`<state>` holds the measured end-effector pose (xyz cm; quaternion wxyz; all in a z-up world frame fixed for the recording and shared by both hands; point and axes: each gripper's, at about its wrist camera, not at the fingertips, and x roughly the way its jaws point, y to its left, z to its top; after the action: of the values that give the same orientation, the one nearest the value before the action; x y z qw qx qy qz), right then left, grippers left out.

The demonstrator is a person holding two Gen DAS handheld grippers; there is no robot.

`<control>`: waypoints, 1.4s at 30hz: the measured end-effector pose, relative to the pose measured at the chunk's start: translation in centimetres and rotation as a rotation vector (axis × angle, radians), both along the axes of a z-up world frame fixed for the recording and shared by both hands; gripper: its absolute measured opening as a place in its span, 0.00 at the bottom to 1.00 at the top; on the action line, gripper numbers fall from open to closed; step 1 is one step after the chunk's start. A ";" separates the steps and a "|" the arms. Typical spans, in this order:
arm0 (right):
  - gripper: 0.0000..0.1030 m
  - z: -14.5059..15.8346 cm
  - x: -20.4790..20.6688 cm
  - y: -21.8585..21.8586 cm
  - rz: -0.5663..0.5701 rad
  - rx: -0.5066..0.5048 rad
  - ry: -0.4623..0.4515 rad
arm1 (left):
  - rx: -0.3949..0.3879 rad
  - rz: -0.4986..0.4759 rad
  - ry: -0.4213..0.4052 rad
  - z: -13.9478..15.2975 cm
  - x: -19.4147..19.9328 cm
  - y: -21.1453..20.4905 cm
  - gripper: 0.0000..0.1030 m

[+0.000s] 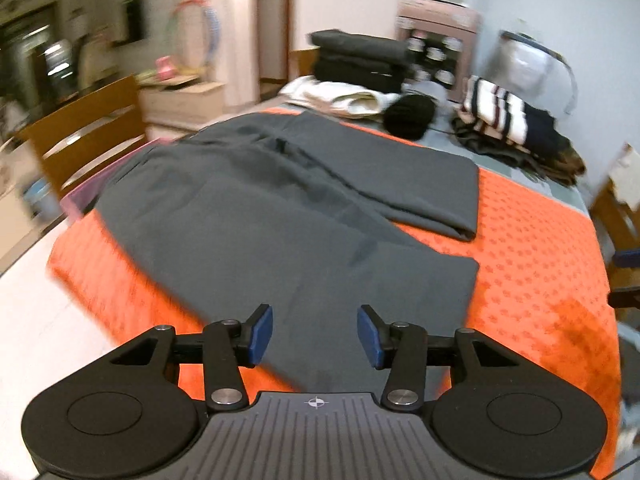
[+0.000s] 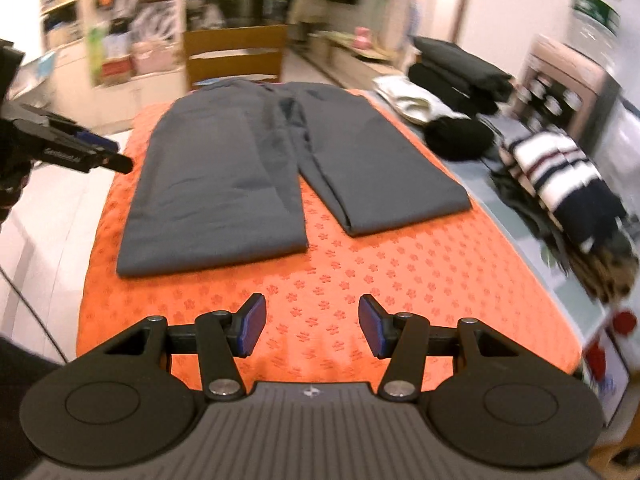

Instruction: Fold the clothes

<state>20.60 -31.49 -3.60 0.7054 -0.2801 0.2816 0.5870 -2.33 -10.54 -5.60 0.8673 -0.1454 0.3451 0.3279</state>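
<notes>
While grey trousers (image 2: 256, 168) lie flat on orange cloth (image 2: 400, 280), legs toward me, I judge first fold pending. Left gripper (image 1: 315, 334) over left leg hem, jaws apart, empty. Right gripper (image 2: 308, 326) short of right hem, open, empty. Next: pinch both hems.

Trousers (image 2: 256, 176) lie flat on the mat (image 2: 400, 280) covering the desk; folded clothes (image 2: 456, 68) stack behind, right; a chair (image 2: 236, 56) stands beyond.

Near orange cloth (image 2: 400, 264) bare; clothes piles (image 2: 560, 184) right.
</notes>
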 end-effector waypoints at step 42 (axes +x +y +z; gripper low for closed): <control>0.43 -12.2 17.4 12.5 1.033 0.036 -0.776 | 0.153 0.322 0.428 -8.0 14.8 -8.8 0.48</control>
<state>38.04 -18.95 -15.81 0.3873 -0.5594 -0.1747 0.7117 12.45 -19.31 -13.65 0.7200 -0.0599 0.4671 0.5098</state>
